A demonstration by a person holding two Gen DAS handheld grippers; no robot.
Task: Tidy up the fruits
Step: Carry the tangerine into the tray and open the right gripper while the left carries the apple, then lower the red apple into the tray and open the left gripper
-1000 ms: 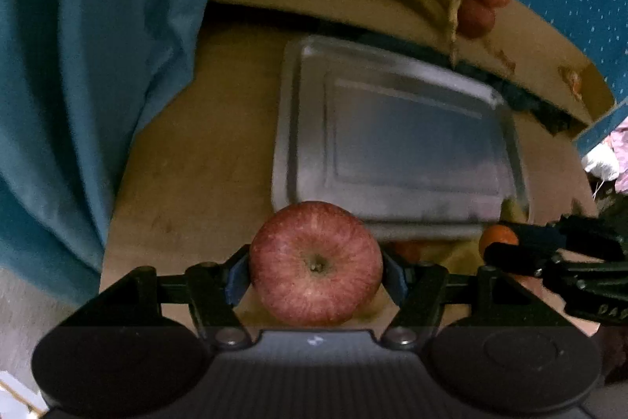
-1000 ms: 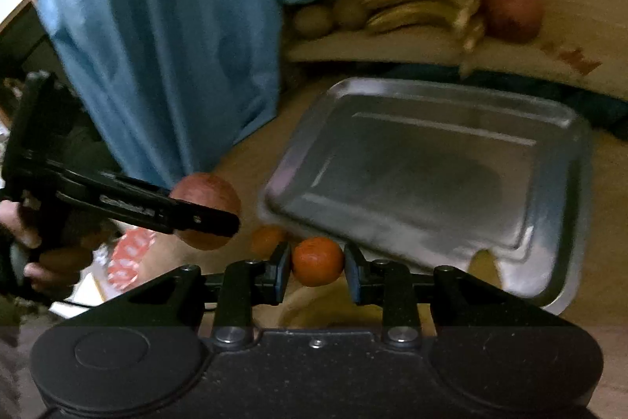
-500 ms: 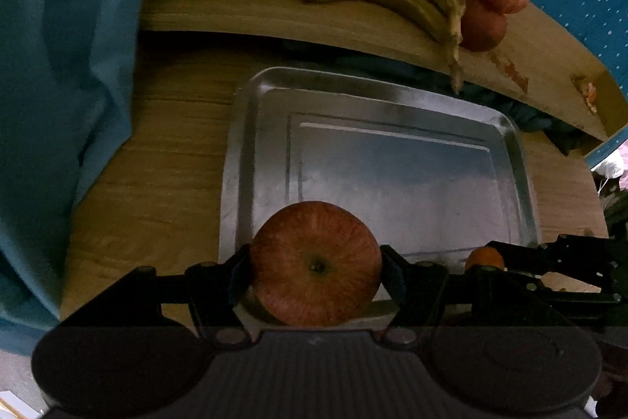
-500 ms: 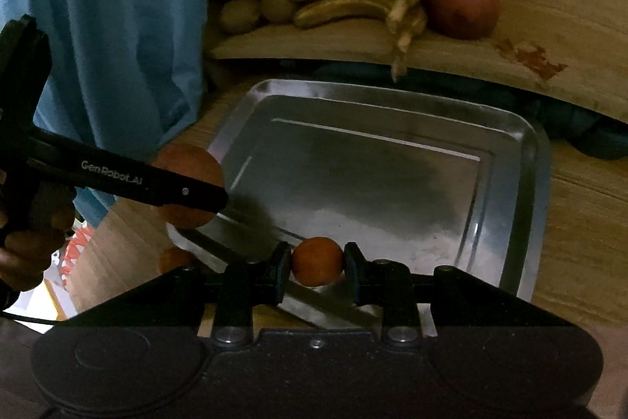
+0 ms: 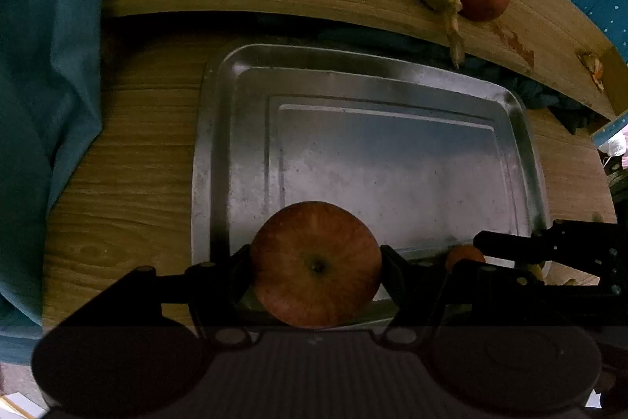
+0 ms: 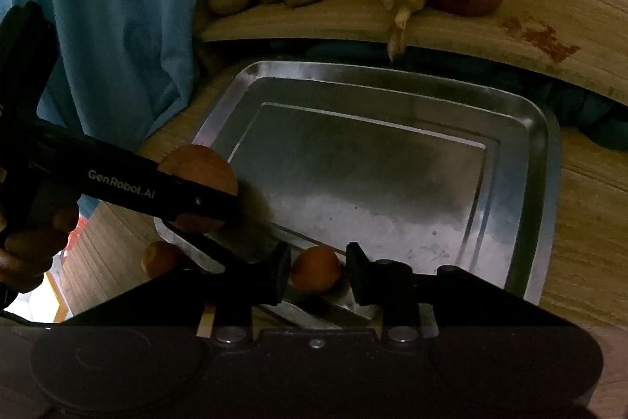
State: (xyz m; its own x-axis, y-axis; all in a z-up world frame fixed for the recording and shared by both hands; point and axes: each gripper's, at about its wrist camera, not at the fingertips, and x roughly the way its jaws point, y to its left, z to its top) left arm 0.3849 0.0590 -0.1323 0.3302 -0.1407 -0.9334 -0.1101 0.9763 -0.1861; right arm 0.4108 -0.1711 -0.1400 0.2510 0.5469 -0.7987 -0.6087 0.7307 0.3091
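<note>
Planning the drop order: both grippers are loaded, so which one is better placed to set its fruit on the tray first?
Left, probably. The left gripper holds the apple over the tray floor; the right gripper with its orange hangs at the near rim.

**Matte Black Two-Finger Grippers**

Both handheld tools are matte black plastic. The left gripper [image 5: 316, 264] has a ribbed grey housing flanked by two round domes, with silver screw heads at its finger bases. The right gripper [image 6: 318, 271] shows the same screws, beside the silver metal tray [image 6: 547, 183]. White "GenRobot.AI" lettering runs along the left gripper's arm.
</note>
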